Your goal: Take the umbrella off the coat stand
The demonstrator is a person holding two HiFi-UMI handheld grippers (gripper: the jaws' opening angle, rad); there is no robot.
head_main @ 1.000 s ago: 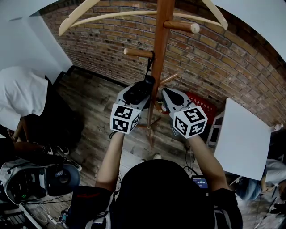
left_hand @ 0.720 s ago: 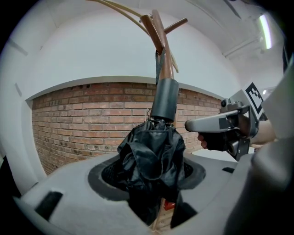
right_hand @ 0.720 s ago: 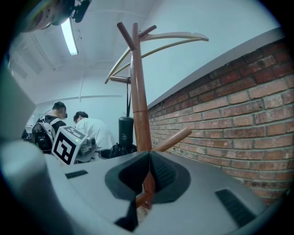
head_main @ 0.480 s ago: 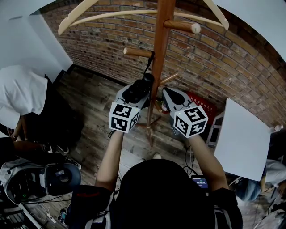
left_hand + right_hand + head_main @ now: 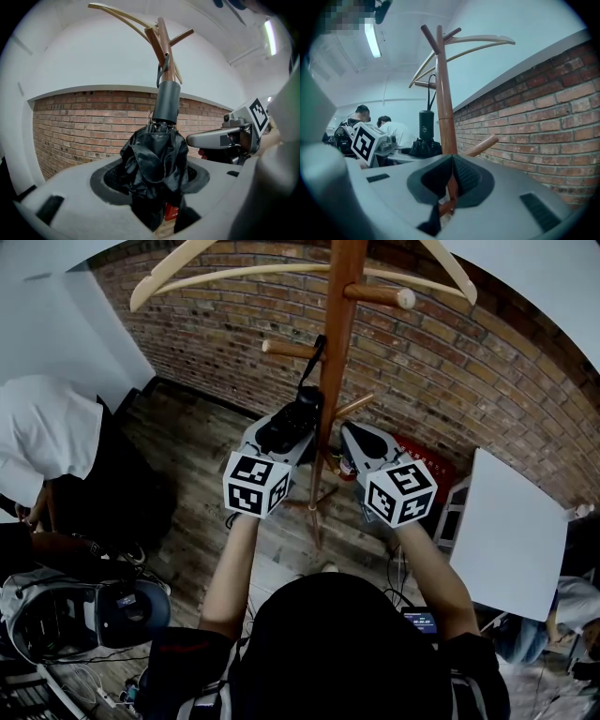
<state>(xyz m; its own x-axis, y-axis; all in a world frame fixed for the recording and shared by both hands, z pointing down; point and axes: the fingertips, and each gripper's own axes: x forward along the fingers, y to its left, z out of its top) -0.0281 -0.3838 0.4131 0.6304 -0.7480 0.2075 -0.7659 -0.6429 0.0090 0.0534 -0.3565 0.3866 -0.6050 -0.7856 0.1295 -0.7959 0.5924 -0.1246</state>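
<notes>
A folded black umbrella hangs by its strap from a peg on the wooden coat stand. My left gripper is shut on it, just left of the pole. In the left gripper view the crumpled canopy fills my left gripper, its pads pressing on the fabric. The grey handle rises above the canopy, and the strap loops up to the stand. My right gripper is shut and empty just right of the pole. The pole stands beyond my right gripper.
A brick wall runs behind the stand. A white panel stands at the right and a red box lies near the stand's foot. A person in a white shirt bends at the left, above gear on the wooden floor.
My left gripper has shifted slightly to the left with the umbrella in it. The strap still sits on the peg. My right gripper has not moved.
</notes>
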